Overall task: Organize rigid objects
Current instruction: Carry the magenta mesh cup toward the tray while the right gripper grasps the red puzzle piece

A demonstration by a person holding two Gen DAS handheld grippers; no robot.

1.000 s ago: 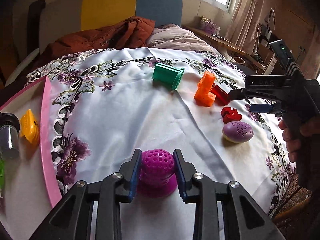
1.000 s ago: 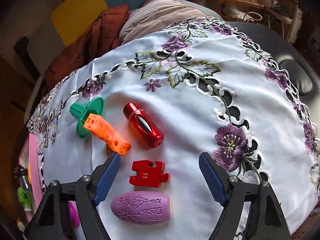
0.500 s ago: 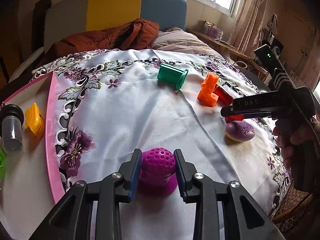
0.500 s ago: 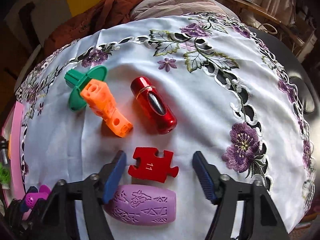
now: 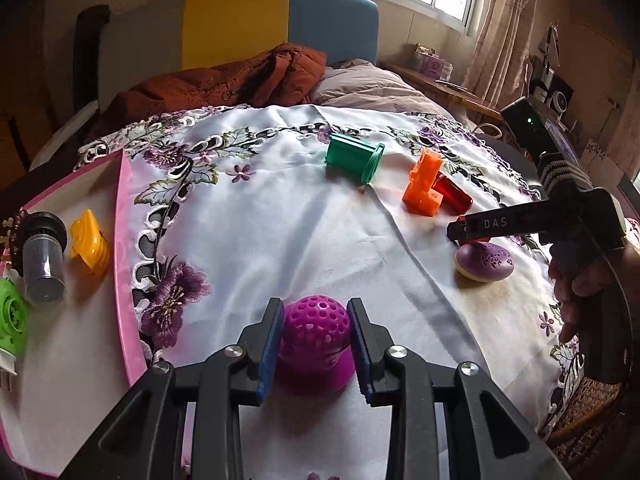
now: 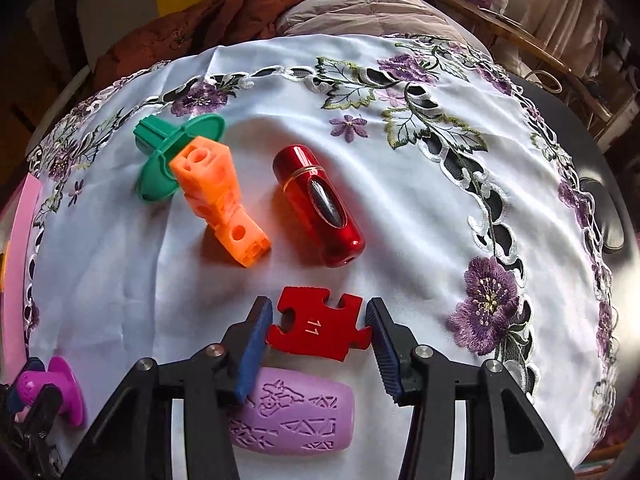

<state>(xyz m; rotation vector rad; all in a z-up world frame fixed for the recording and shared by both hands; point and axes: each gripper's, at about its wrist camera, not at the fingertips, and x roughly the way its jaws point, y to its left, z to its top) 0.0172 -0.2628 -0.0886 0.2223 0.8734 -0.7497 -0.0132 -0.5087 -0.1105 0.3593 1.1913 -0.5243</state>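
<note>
Since a second earlier the right claw (image 6: 318,340) had come down and narrowed its gap, so that its blue pads now flanked the red puzzle piece (image 6: 318,326) marked 11; the left pad touched the piece's edge, while the right pad sat just beside it, contact unclear. The left claw (image 5: 314,344) remained clamped on the purple perforated toy (image 5: 314,338), both pads pressed against its domed head, near the front of the white embroidered cloth (image 5: 280,232).

Just behind the right claw lay the lilac carved oval (image 6: 294,416), partly under the left finger. Ahead of the puzzle piece lay the red capsule (image 6: 320,204) and the orange block (image 6: 220,196), the latter overlapping the green spool (image 6: 176,152).

The pink tray (image 5: 126,264) bordered the cloth on the left, holding a yellow piece (image 5: 90,246), a grey cylinder (image 5: 42,256) and a green item (image 5: 12,316). Bare cloth stretched wide between the tray's rim and the cluster on the right.
</note>
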